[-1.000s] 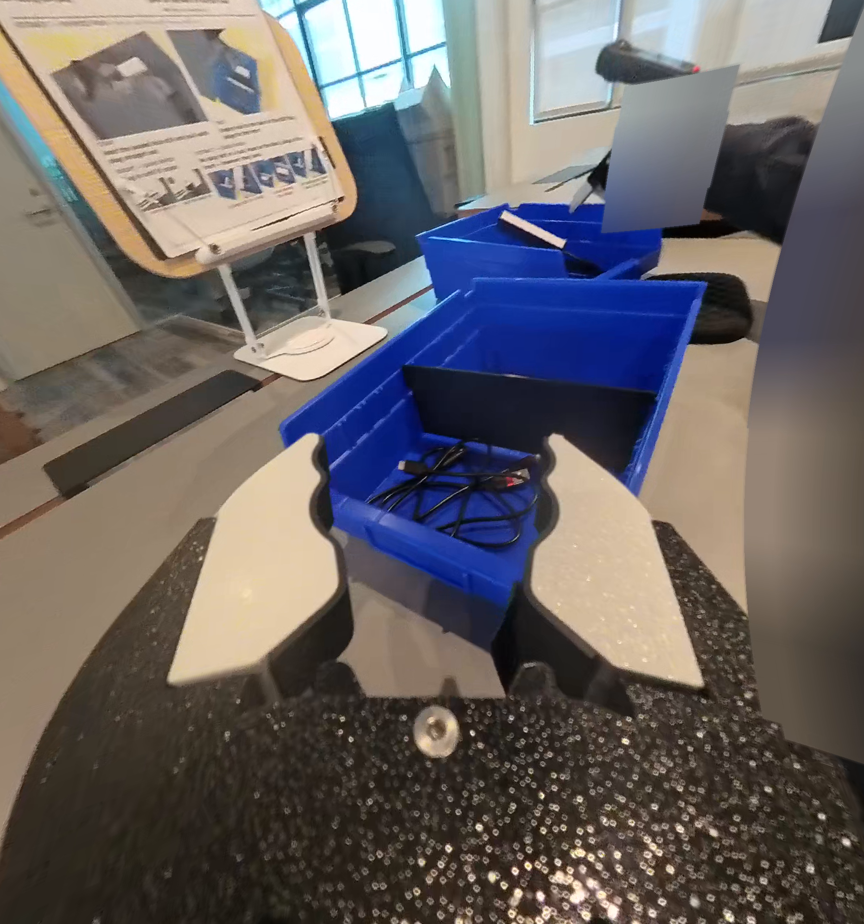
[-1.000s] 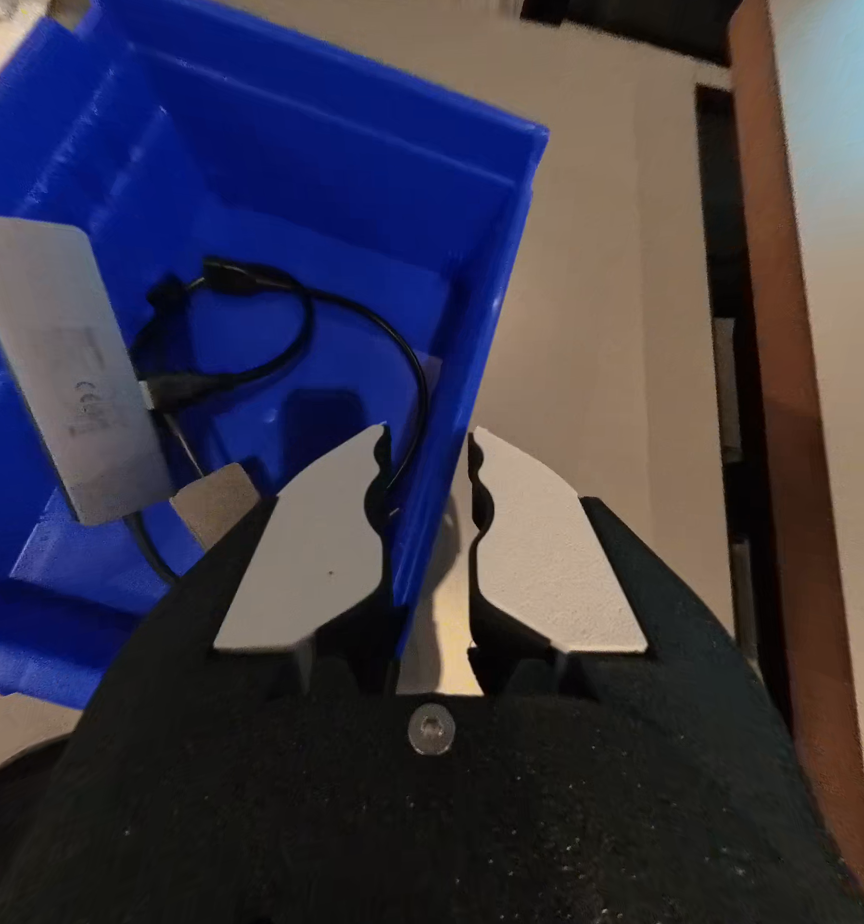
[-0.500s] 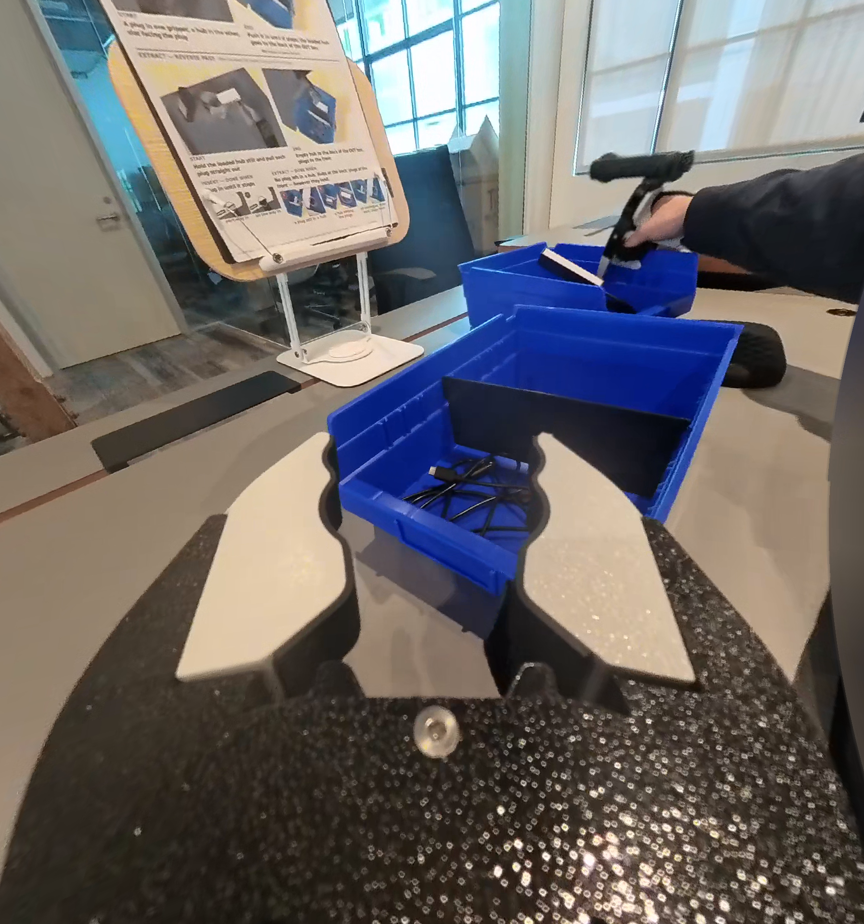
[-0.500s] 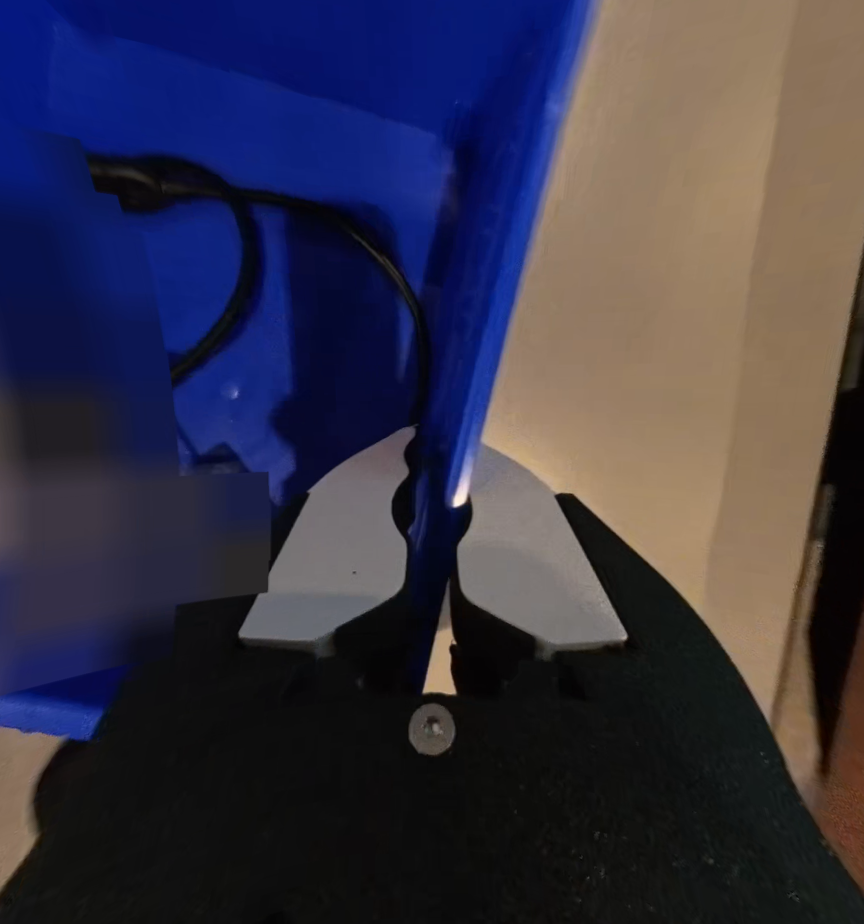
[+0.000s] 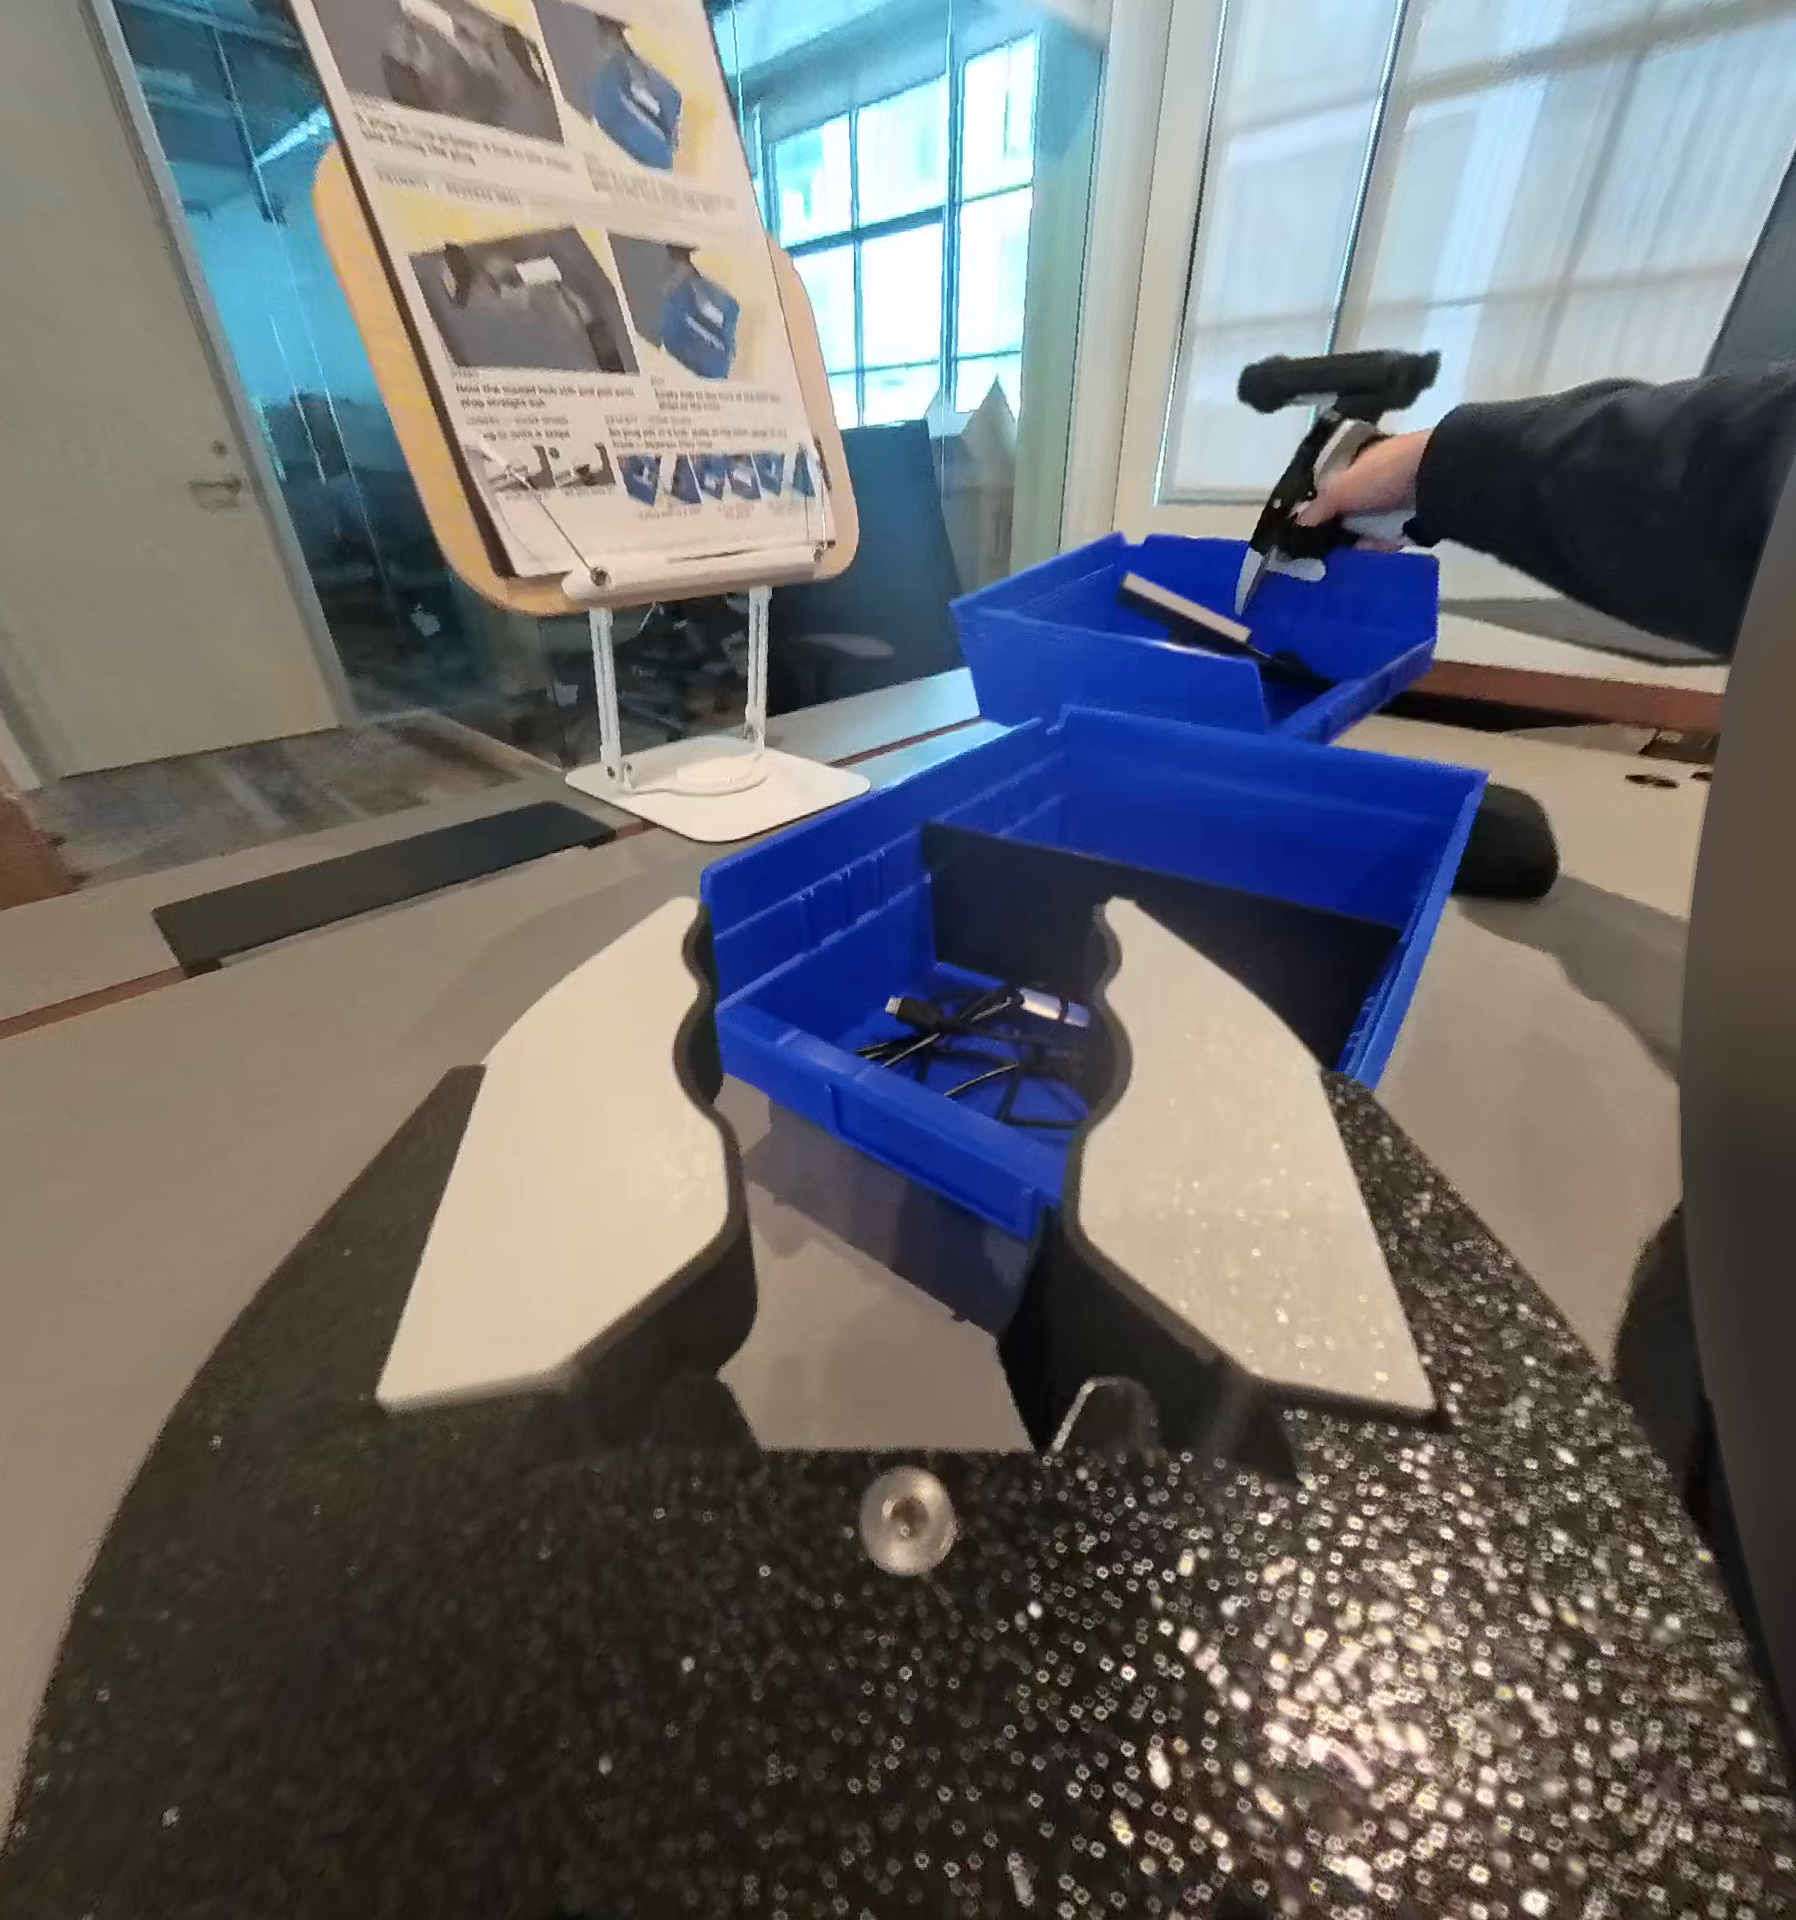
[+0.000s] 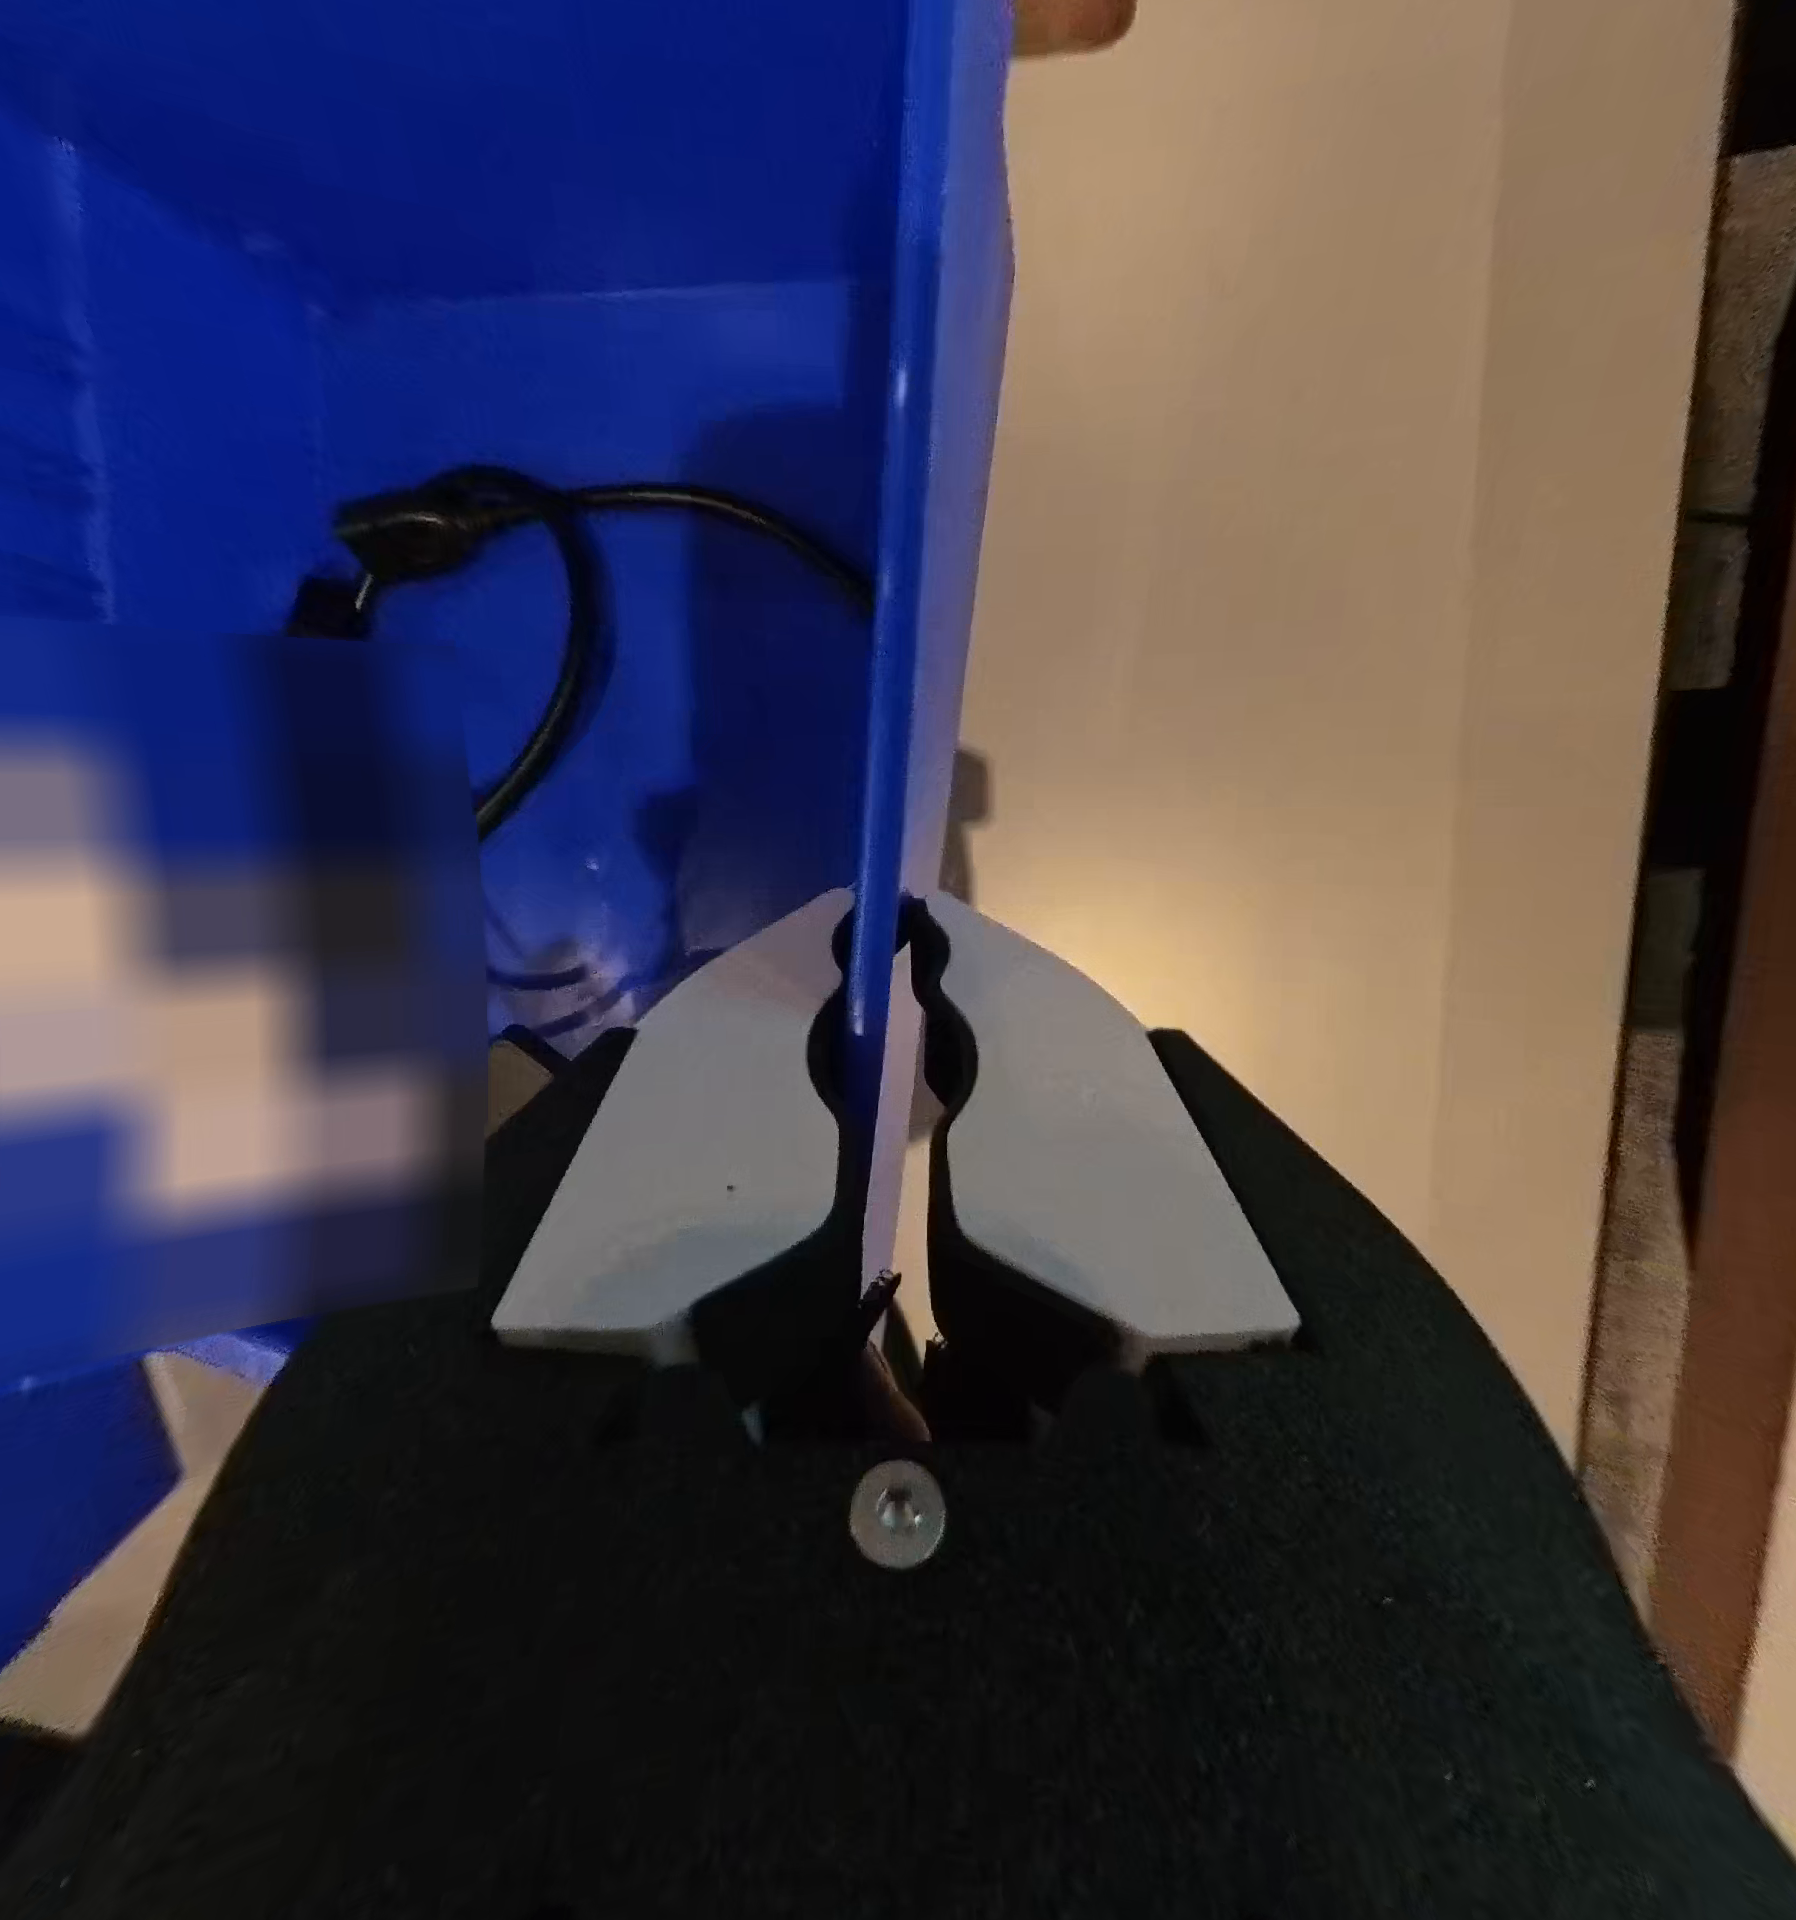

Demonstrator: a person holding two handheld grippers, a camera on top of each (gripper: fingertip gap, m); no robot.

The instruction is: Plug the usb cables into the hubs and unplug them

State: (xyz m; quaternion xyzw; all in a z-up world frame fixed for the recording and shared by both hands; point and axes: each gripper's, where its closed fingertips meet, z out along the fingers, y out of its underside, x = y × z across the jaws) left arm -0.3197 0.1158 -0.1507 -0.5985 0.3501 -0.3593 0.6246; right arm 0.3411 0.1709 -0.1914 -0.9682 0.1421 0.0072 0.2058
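The tabletop [image 5: 198,1143] carried two blue bins; the near bin [image 5: 1289,810], the landmark, had a black divider [image 5: 1185,935]. In its front compartment lay the cables [image 5: 967,1039]. Behind it sat the far bin [image 5: 1060,634], holding a hub [image 5: 1180,613]. The left claw [image 5: 899,1039] hung wide open and empty before the near bin. The right claw [image 6: 883,1029] was closed on the far bin's wall [image 6: 915,520], a cable [image 6: 561,623] inside. That thin wall might slip, tipping out hub and cable.

Prob. an office: glass partitions [image 5: 281,343], desk [image 5: 198,1143], big windows [image 5: 1496,208].
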